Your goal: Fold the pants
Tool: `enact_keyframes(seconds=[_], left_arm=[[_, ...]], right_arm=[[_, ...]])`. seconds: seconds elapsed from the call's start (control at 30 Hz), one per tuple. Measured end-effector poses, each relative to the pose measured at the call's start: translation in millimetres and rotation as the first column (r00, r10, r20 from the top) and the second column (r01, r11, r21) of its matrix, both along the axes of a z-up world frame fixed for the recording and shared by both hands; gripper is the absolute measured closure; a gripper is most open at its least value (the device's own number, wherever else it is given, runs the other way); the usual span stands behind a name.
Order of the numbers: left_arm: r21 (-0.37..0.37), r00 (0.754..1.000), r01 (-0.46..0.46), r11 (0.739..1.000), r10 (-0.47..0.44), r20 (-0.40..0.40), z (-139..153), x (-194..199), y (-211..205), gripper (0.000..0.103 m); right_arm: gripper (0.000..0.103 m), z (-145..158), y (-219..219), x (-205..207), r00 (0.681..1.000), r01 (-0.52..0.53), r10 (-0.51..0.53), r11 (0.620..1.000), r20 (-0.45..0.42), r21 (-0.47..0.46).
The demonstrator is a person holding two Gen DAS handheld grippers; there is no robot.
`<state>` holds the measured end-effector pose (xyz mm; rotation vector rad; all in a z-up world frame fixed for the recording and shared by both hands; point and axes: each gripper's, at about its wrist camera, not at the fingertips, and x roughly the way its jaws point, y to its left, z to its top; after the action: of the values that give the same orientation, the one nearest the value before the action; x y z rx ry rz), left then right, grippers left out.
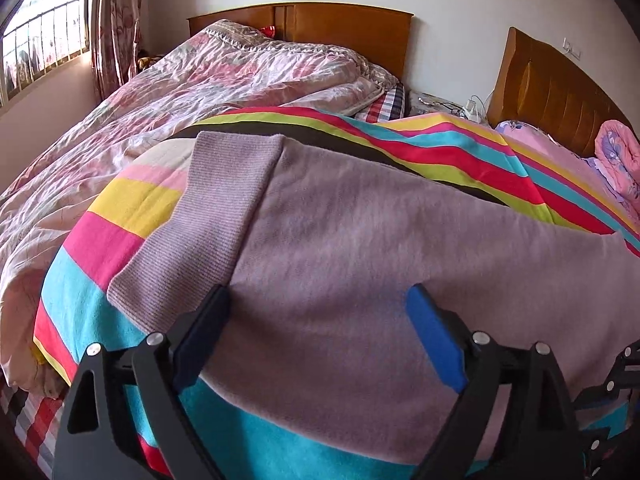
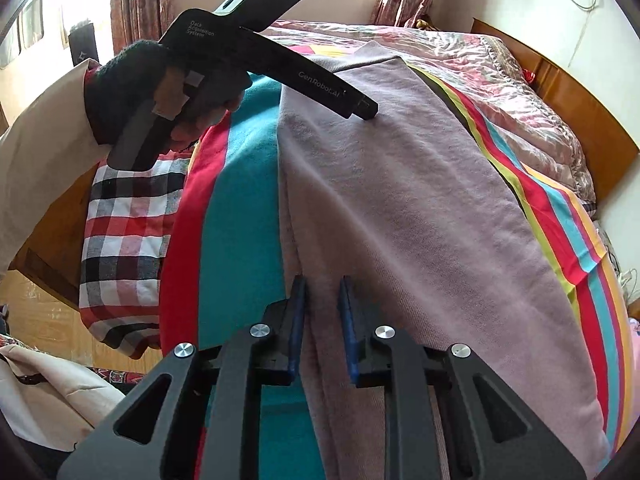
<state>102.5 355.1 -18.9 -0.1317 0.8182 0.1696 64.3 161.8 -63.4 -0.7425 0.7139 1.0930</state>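
Mauve knit pants (image 1: 360, 220) lie stretched across a striped blanket (image 1: 120, 240) on a bed (image 1: 332, 28), legs apparently stacked one over the other into a single long band, the ribbed end (image 1: 216, 208) toward a floral quilt (image 1: 200, 80). That lengthwise fold looks done; judging by how long the garment lies, the crosswise folds that would make a compact bundle are yet to come.

The left gripper (image 1: 318, 300) hangs over the cloth just beside the ribbed end, its jaws set wide apart with nothing pinched between them. In the right wrist view, a person's gloved hand (image 2: 160, 92) holds that same tool by its handle above the far end of the pants.

The right gripper (image 2: 322, 288) sits at the near edge of the pants, where the layered hems run beside the teal stripe; its jaws are drawn nearly together around that edge, and appear to be clamped on the fabric. A checked sheet (image 2: 124, 240) shows below the blanket.
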Motion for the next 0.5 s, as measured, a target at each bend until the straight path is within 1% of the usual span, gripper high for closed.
enact_keyframes(seconds=[0.03,0.1,0.13,0.23,0.27,0.33,0.37,0.43,0.5], left_arm=[[-0.003,1.0,-0.001,1.0,0.001,-0.002,-0.2,0.6,0.2,0.012],[-0.006,1.0,-0.003,1.0,0.002,-0.01,0.8,2.0,0.6,0.012],[-0.004,1.0,-0.003,1.0,0.003,-0.017,1.6,2.3,0.2,0.012],[0.005,0.999,-0.003,1.0,0.003,-0.032,2.8,3.1,-1.1,0.013],[0.01,0.999,-0.003,1.0,0.004,-0.033,2.0,3.4,-1.9,0.012],[0.026,0.999,-0.01,1.0,0.011,-0.035,0.2,4.8,-3.8,0.011],[0.038,0.999,-0.015,0.999,0.017,-0.036,-0.3,5.9,-5.0,0.011],[0.067,0.999,-0.02,0.998,0.022,-0.038,-2.6,6.7,-8.3,0.01],[0.085,0.999,-0.022,0.996,0.026,-0.037,-2.9,6.4,-10.9,0.01]], right_arm=[[0.089,-0.6,-0.7,-0.3,1.0,-0.002,0.002,1.0,0.005,0.005],[0.098,2.2,-2.3,-2.1,1.0,0.002,-0.002,1.0,0.005,0.018],[0.098,8.1,-4.8,-4.2,1.0,-0.001,0.001,0.999,-0.004,0.033],[0.098,28.0,-12.1,-12.1,0.999,-0.028,0.03,0.997,-0.025,0.072],[0.098,26.4,-11.6,-11.3,0.999,-0.026,0.029,0.997,-0.037,0.066],[0.099,6.4,-7.2,-6.6,0.999,-0.015,0.016,1.0,-0.043,0.013],[0.098,-0.5,-7.3,-5.7,0.999,-0.01,0.012,1.0,-0.044,0.027],[0.096,1.8,-10.5,1.1,0.994,0.018,-0.012,0.998,-0.112,0.054],[0.089,5.4,-11.4,-2.1,0.995,0.021,-0.018,0.999,-0.096,0.031]])
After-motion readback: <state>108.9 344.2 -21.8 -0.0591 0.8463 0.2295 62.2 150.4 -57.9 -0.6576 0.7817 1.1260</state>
